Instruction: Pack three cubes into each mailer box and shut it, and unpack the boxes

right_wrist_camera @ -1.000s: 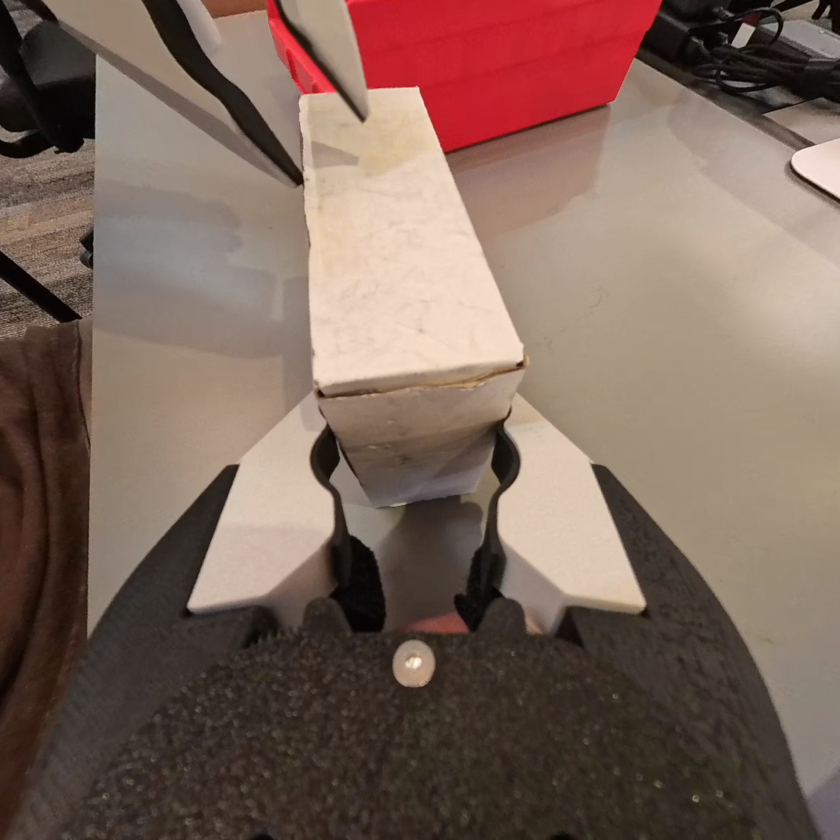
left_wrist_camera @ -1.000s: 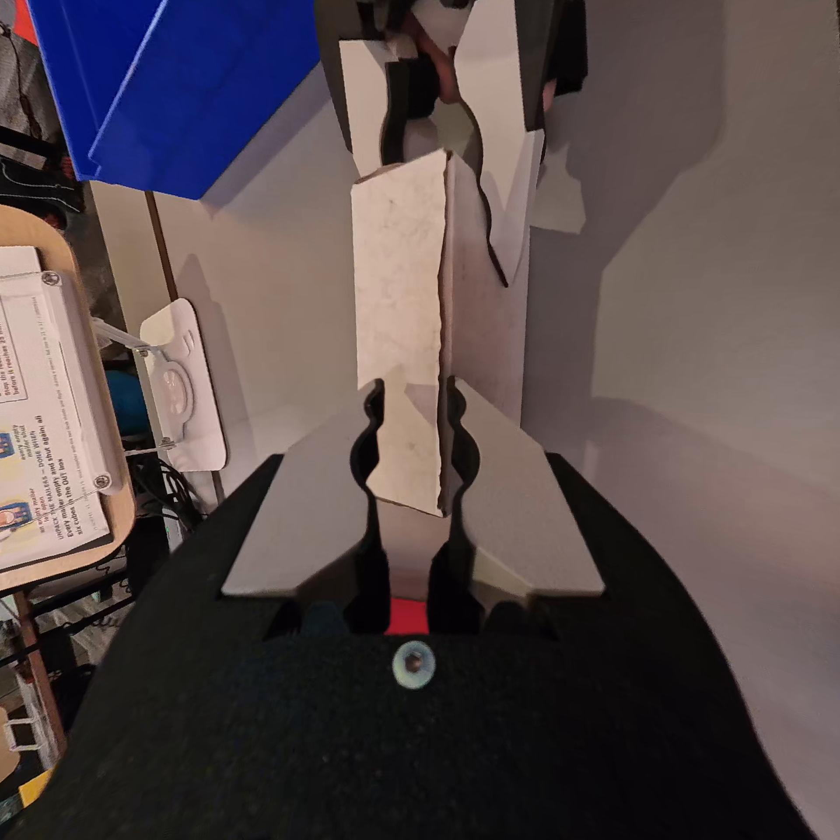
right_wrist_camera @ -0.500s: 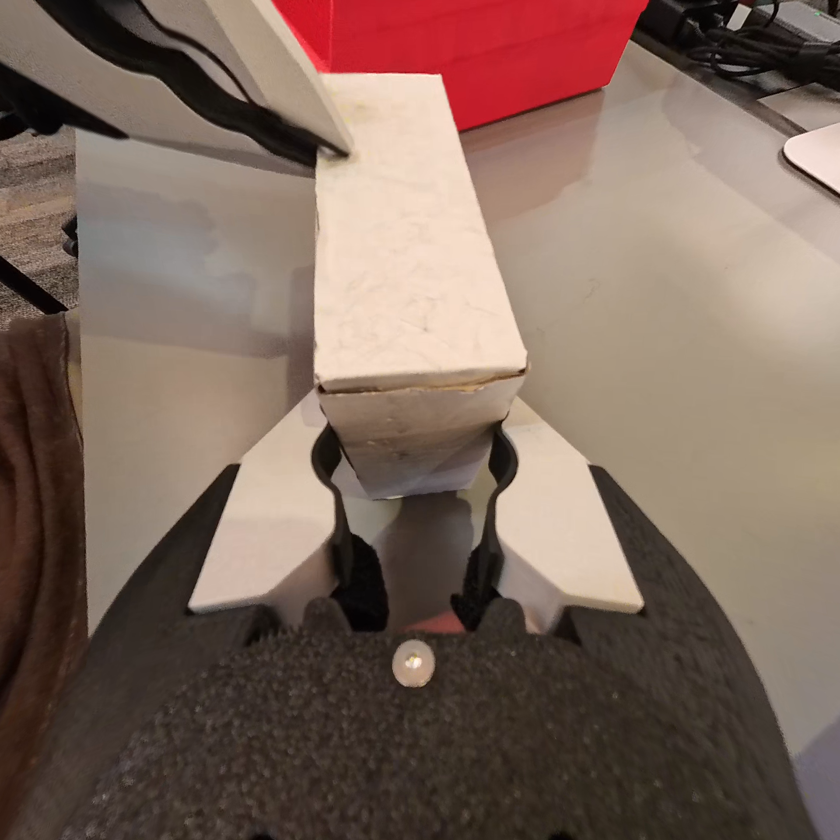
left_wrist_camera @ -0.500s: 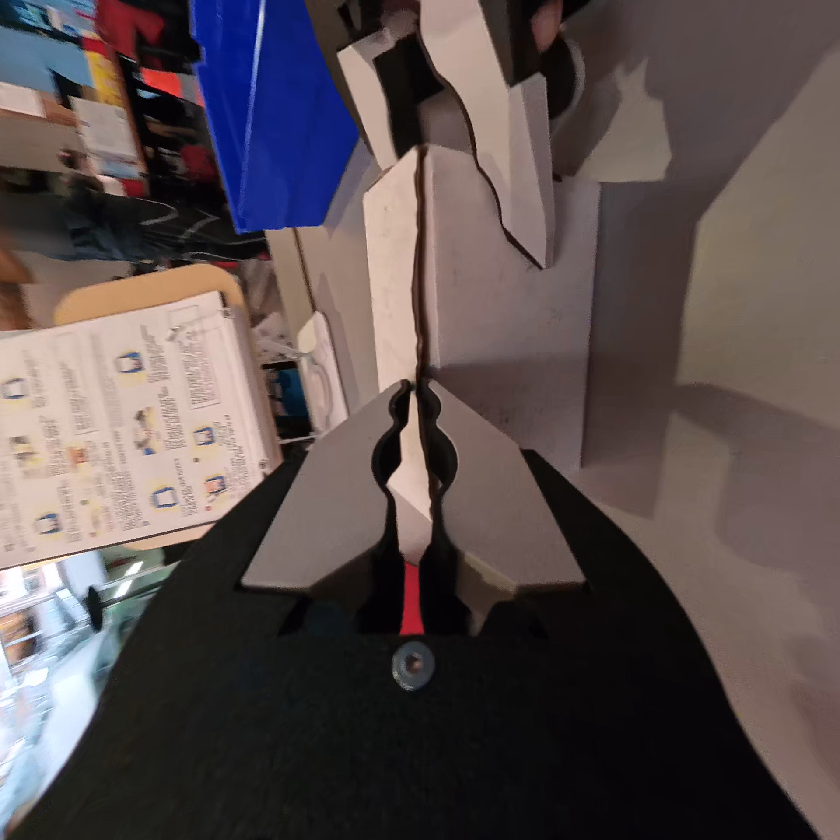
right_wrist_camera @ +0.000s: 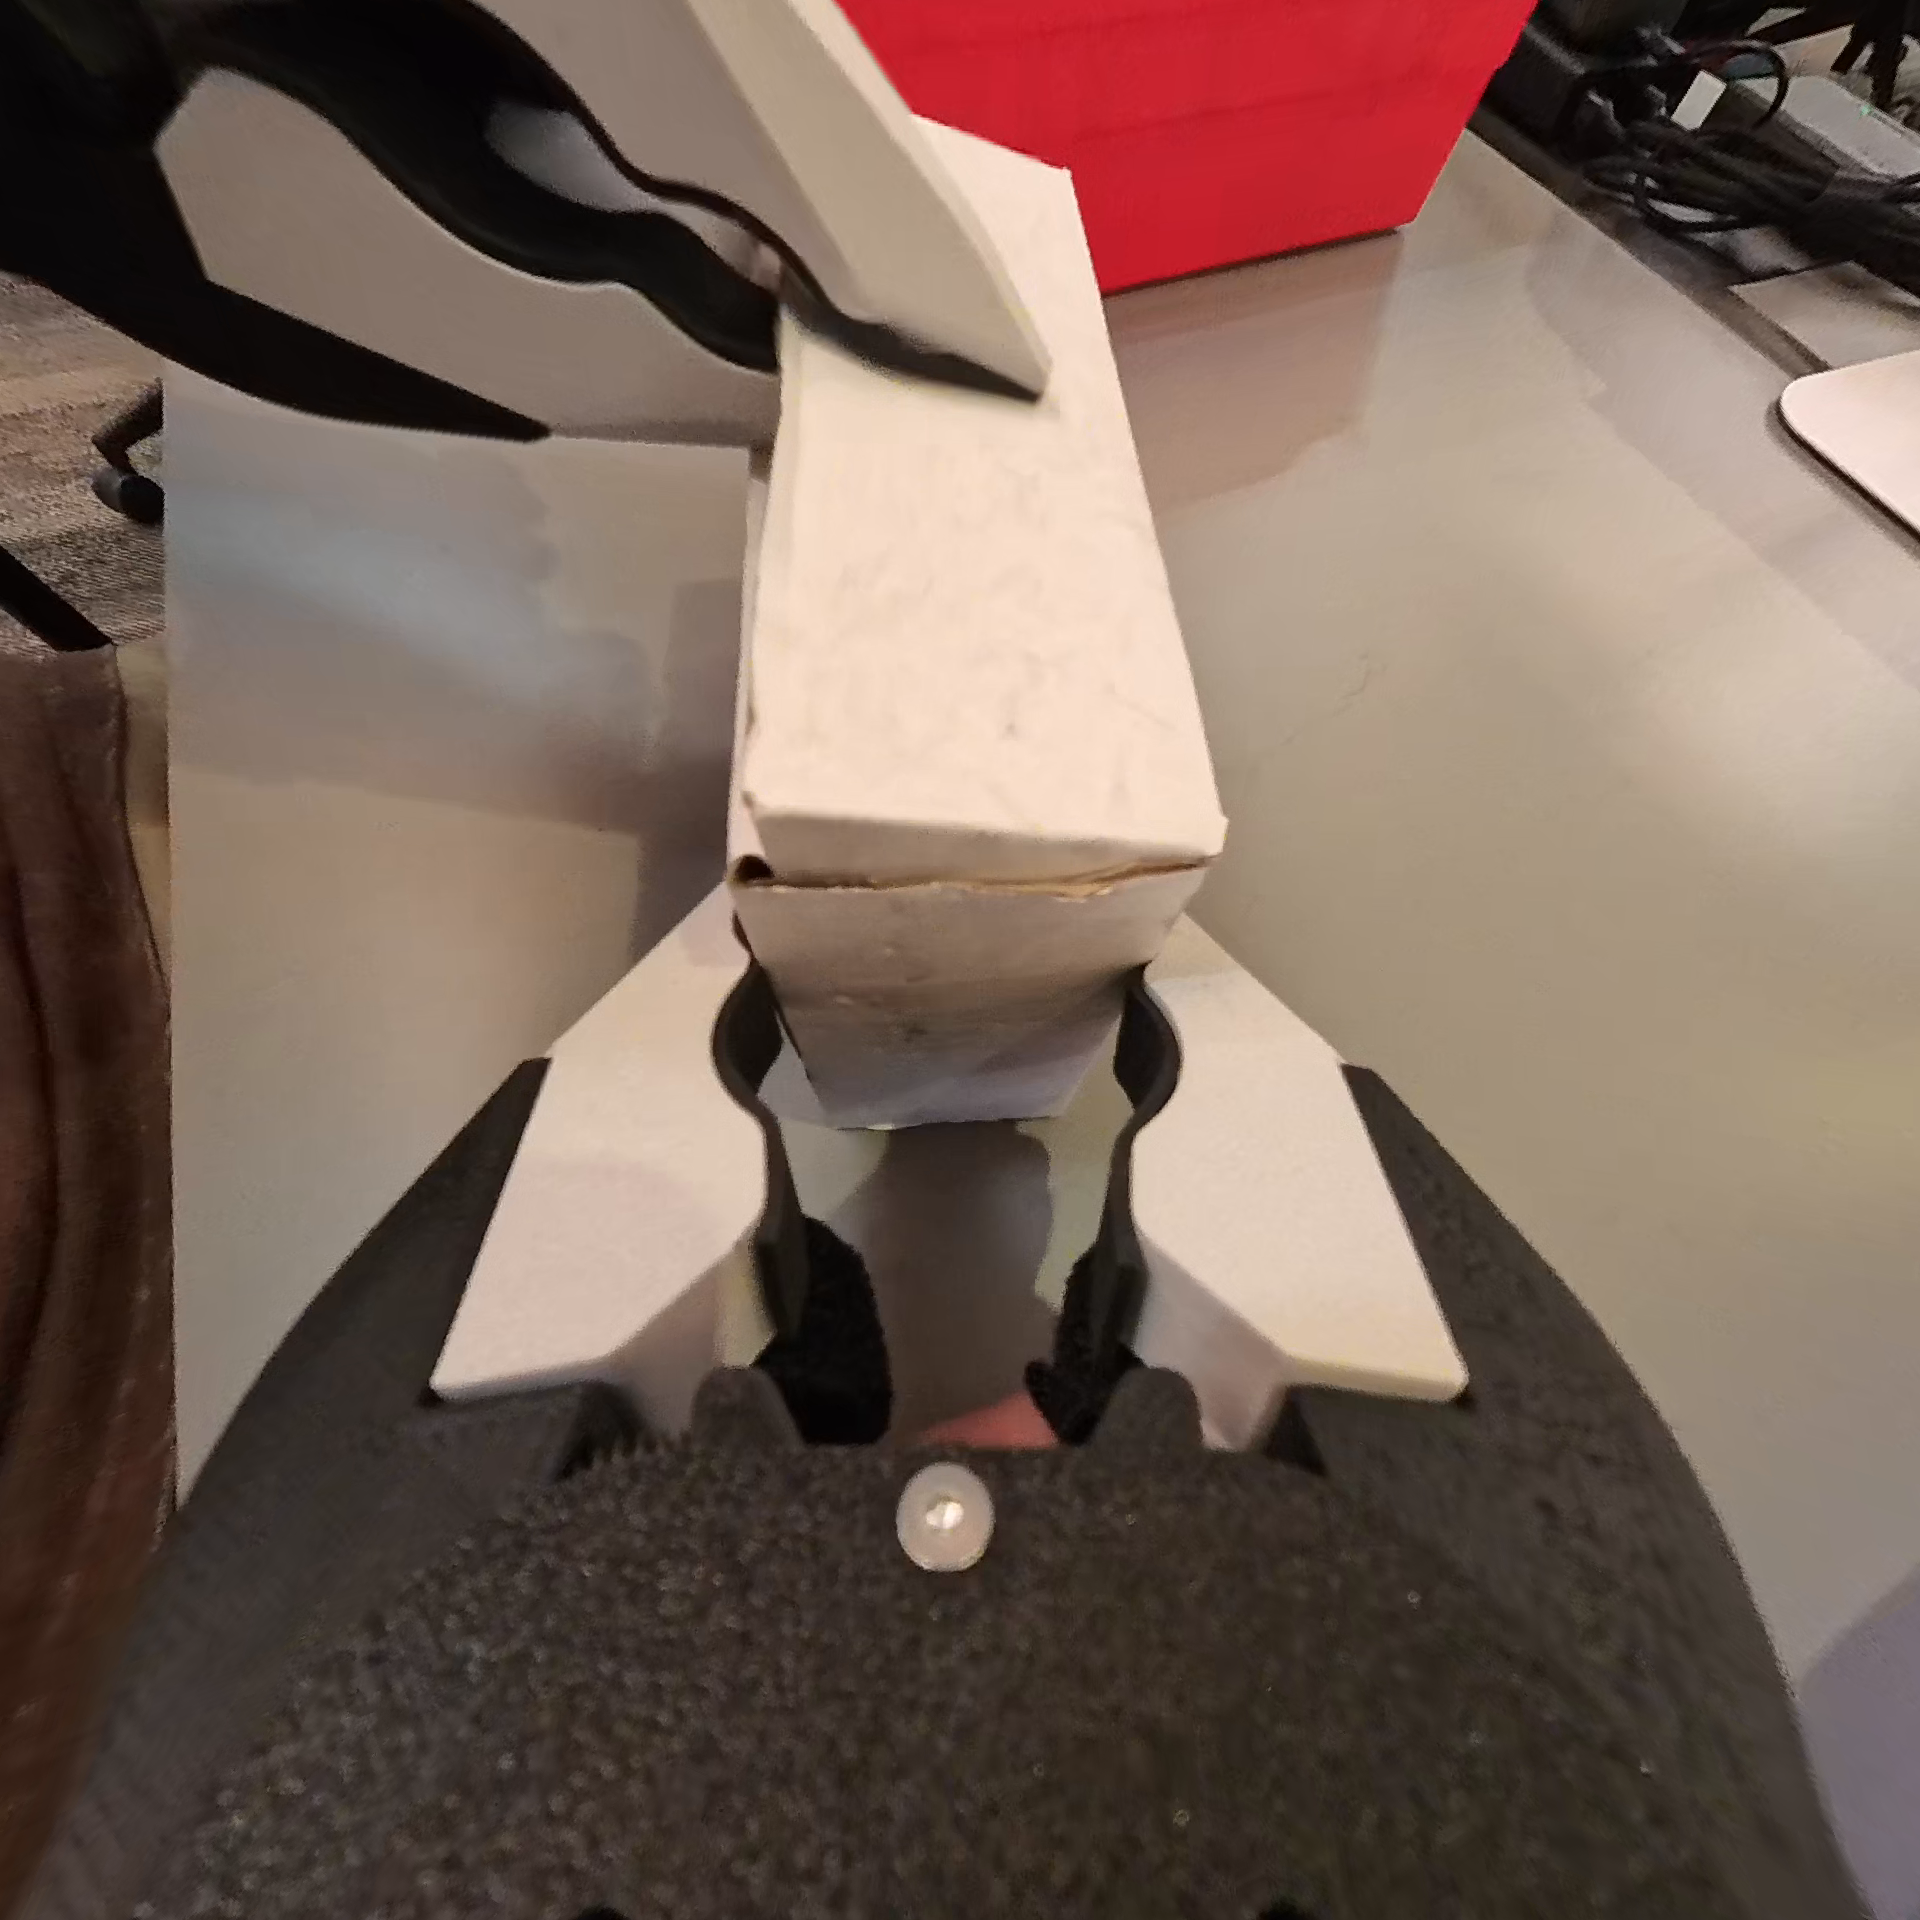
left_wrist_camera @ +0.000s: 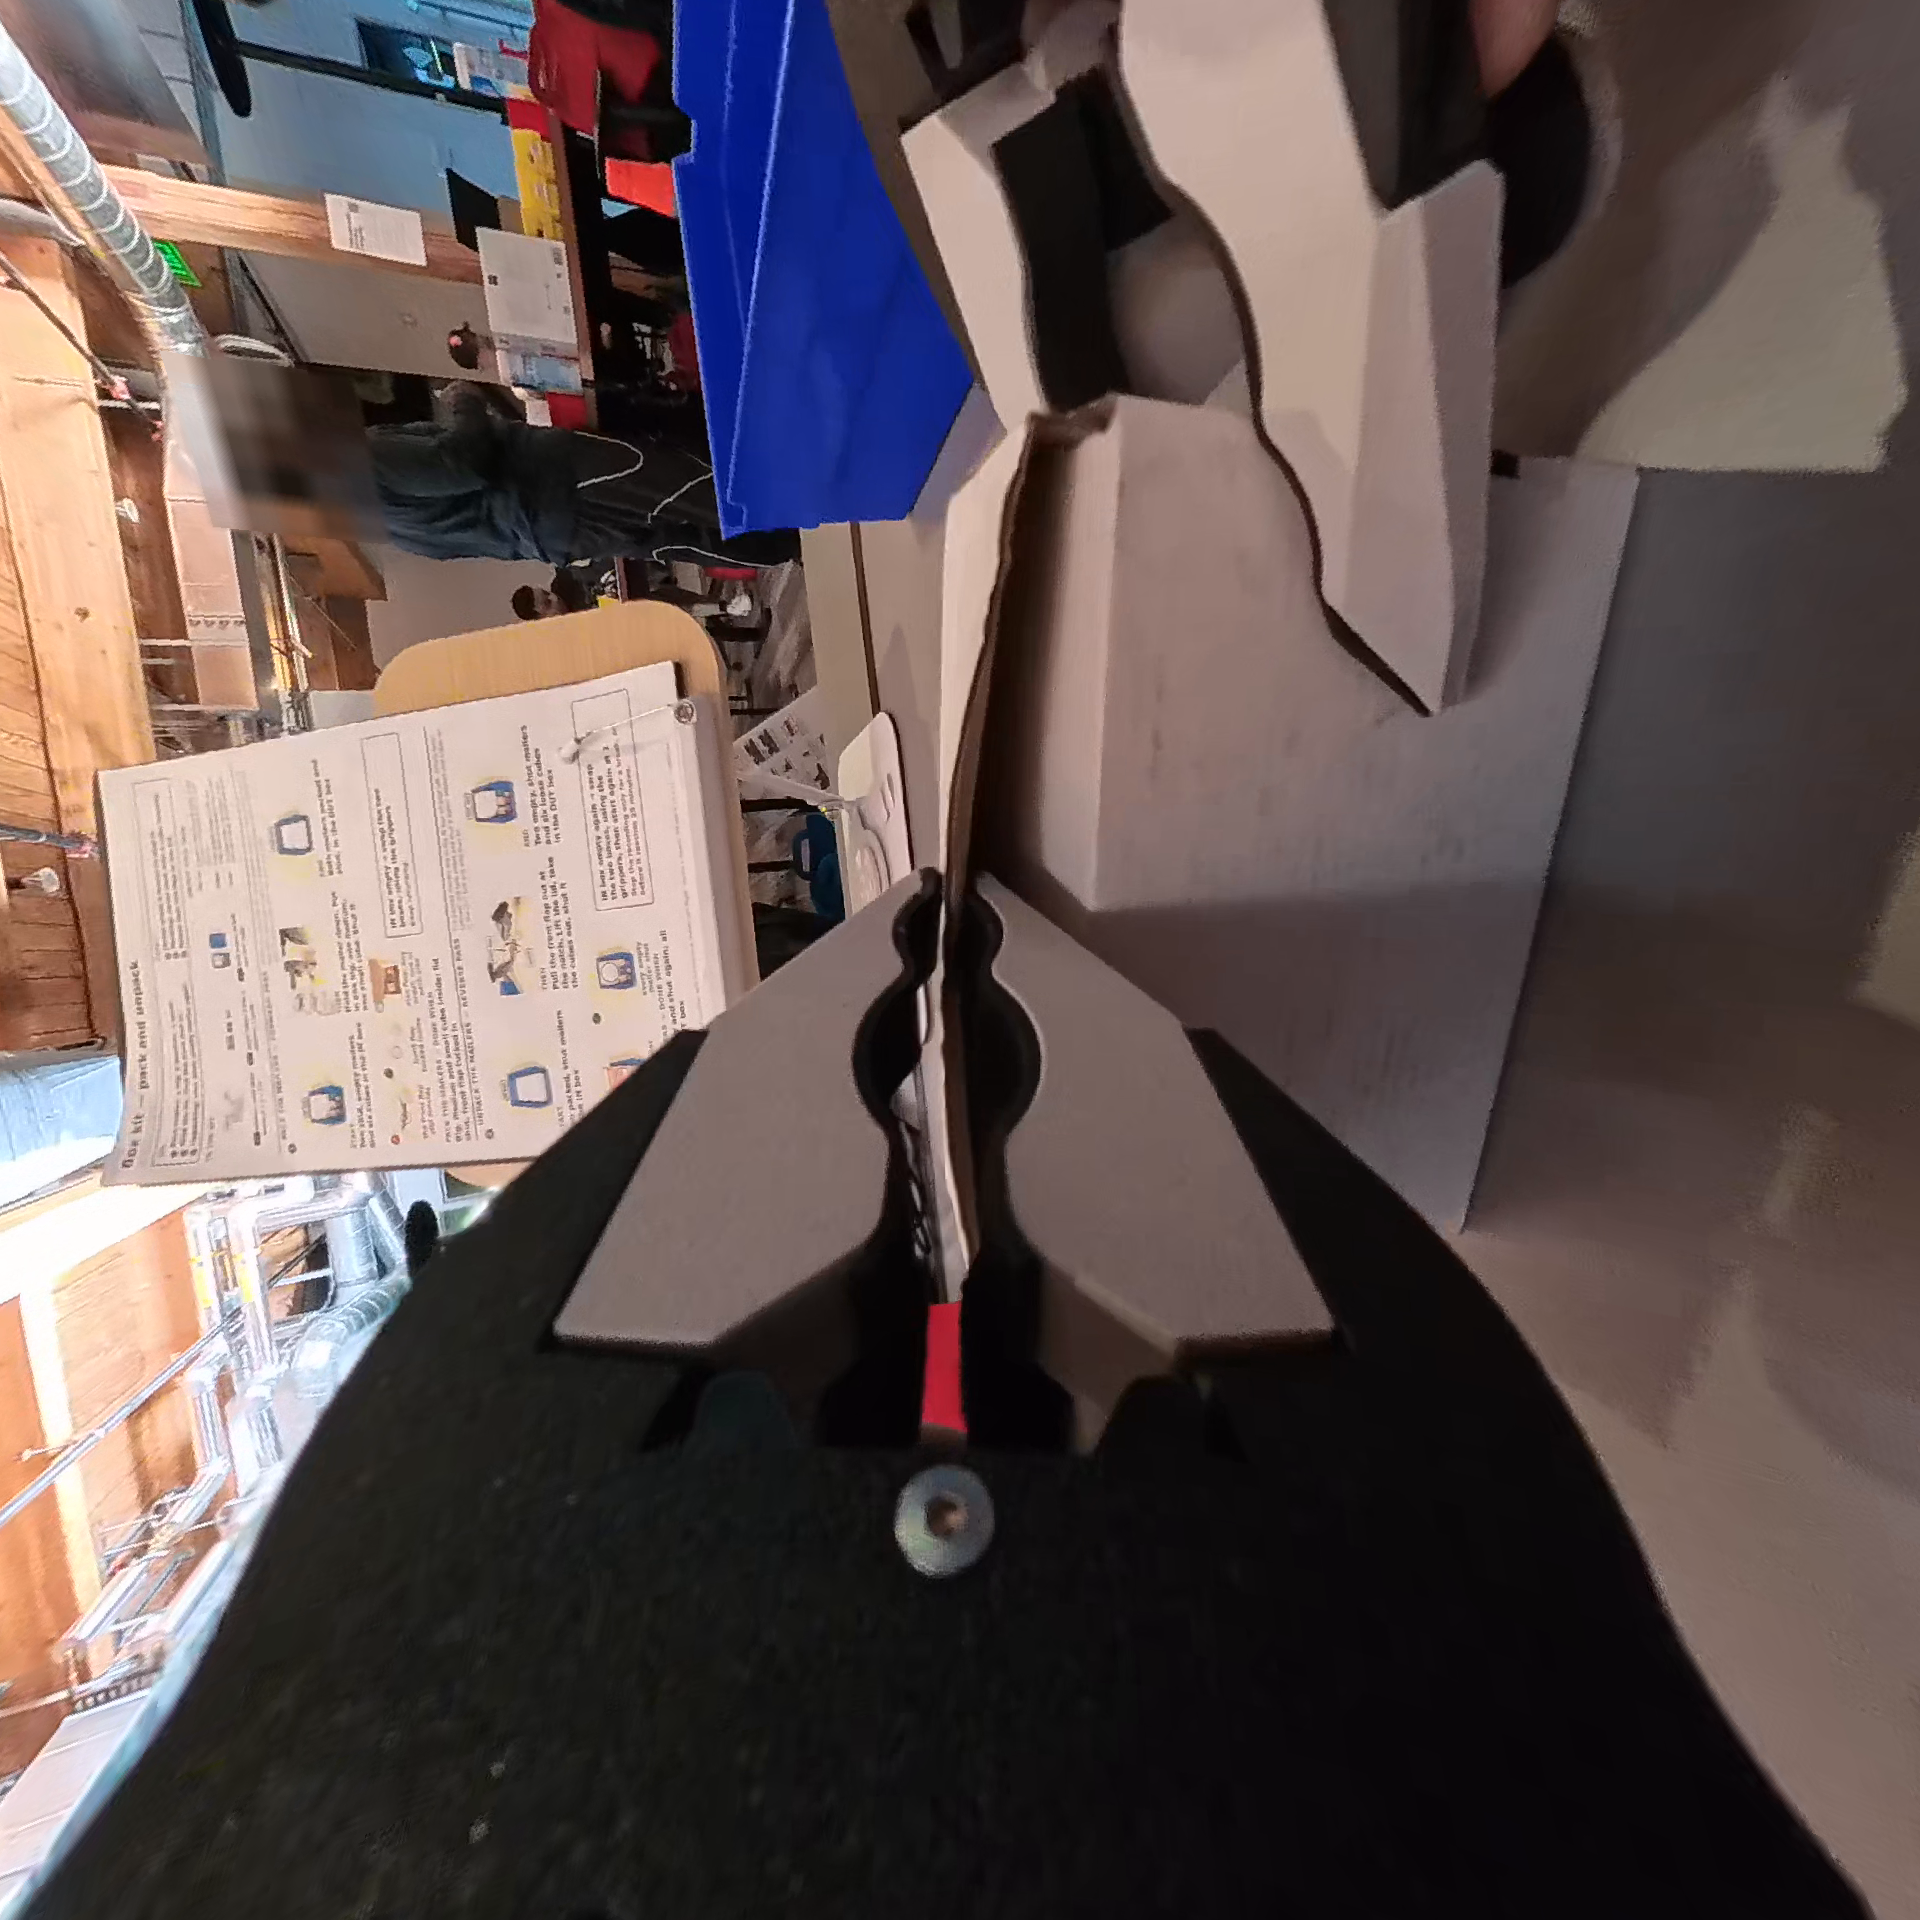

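Observation:
A white mailer box (right_wrist_camera: 966,623) lies lengthwise away from my right gripper (right_wrist_camera: 956,935), which is shut on its near end across its width. The lid looks closed, with a thin seam at the near end. My left gripper (left_wrist_camera: 951,894) is shut on a thin cardboard flap edge of the box (left_wrist_camera: 1247,727) at its far end. In the right wrist view one left finger (right_wrist_camera: 883,187) lies over the far top of the box. In the left wrist view a right finger (left_wrist_camera: 1382,416) shows against the box's other end. No cubes are in view.
A red bin (right_wrist_camera: 1195,125) stands behind the box on the grey table (right_wrist_camera: 1507,831). A blue bin (left_wrist_camera: 810,260) is near the left gripper's side. An instruction sheet (left_wrist_camera: 416,935) sits on a wooden board beyond the table. Cables (right_wrist_camera: 1714,135) lie at the back right. My right fingertips sit around 7 cm from my left ones.
My left gripper has closed from a wider gap onto the box's thin flap edge and has rolled, so its view has tilted. My right gripper keeps its hold on the box.

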